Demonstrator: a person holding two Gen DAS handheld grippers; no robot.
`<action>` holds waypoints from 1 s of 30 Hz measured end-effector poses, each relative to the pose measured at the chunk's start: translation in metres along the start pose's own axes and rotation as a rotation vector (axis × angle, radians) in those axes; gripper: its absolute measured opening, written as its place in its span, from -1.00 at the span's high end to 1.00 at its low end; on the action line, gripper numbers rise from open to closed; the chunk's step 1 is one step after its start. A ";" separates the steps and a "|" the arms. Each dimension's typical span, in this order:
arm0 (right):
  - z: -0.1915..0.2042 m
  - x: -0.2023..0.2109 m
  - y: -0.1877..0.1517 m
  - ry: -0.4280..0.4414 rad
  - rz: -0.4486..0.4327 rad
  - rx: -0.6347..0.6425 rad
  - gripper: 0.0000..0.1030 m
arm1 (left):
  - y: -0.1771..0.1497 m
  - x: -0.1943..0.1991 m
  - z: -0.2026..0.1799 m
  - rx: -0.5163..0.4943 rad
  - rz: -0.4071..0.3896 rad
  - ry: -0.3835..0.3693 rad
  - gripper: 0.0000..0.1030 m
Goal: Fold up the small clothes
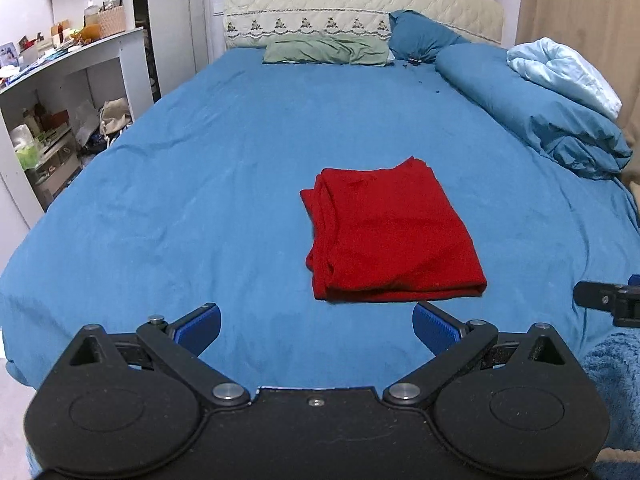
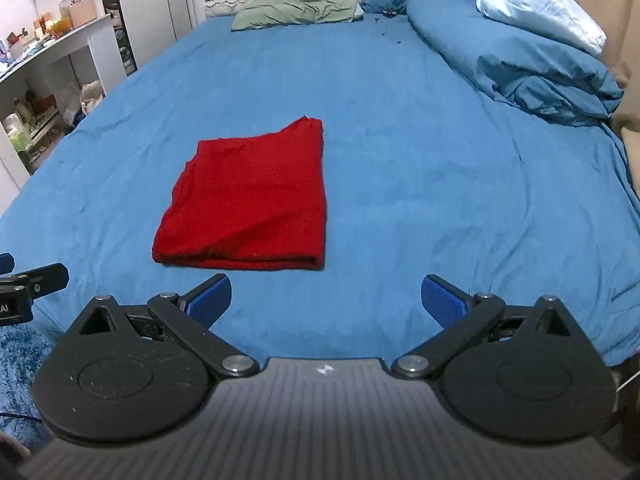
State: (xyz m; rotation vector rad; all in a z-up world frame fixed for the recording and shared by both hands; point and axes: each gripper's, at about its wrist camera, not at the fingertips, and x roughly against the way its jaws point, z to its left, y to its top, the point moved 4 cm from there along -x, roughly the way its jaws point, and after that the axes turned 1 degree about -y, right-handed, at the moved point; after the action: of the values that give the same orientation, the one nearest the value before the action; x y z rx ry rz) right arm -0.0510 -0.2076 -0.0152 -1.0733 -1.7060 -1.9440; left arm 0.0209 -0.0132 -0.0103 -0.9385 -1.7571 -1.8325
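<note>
A red garment (image 1: 390, 236) lies folded into a compact rectangle on the blue bed sheet (image 1: 200, 184); it also shows in the right wrist view (image 2: 248, 204). My left gripper (image 1: 316, 328) is open and empty, near the bed's front edge, just short of the garment and a little to its left. My right gripper (image 2: 326, 300) is open and empty, just short of the garment's near right corner. Part of the right gripper shows at the left wrist view's right edge (image 1: 608, 300), and part of the left gripper at the right wrist view's left edge (image 2: 32, 284).
A rolled blue duvet (image 1: 532, 104) with a pale blue blanket (image 1: 564, 72) lies along the bed's right side. A green pillow (image 1: 328, 50) and a blue pillow (image 1: 420, 36) lie by the headboard (image 1: 360, 4). White cluttered shelves (image 1: 60, 92) stand left of the bed.
</note>
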 end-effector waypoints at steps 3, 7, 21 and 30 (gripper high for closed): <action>0.002 -0.005 -0.002 0.002 0.015 0.001 -1.00 | 0.001 0.001 -0.002 -0.010 -0.008 0.004 -1.00; 0.003 -0.006 -0.002 -0.005 0.019 0.019 -1.00 | 0.002 0.003 -0.005 -0.027 -0.032 0.018 -1.00; 0.007 -0.008 -0.003 0.005 0.029 0.032 -1.00 | 0.002 0.007 -0.006 -0.045 -0.050 0.019 -1.00; 0.006 -0.009 -0.003 0.005 0.028 0.031 -1.00 | 0.002 0.007 -0.006 -0.046 -0.048 0.018 -1.00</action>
State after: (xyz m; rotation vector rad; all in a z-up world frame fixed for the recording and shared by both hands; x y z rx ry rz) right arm -0.0451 -0.2030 -0.0233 -1.0743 -1.7040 -1.8958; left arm 0.0171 -0.0184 -0.0036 -0.9016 -1.7482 -1.9125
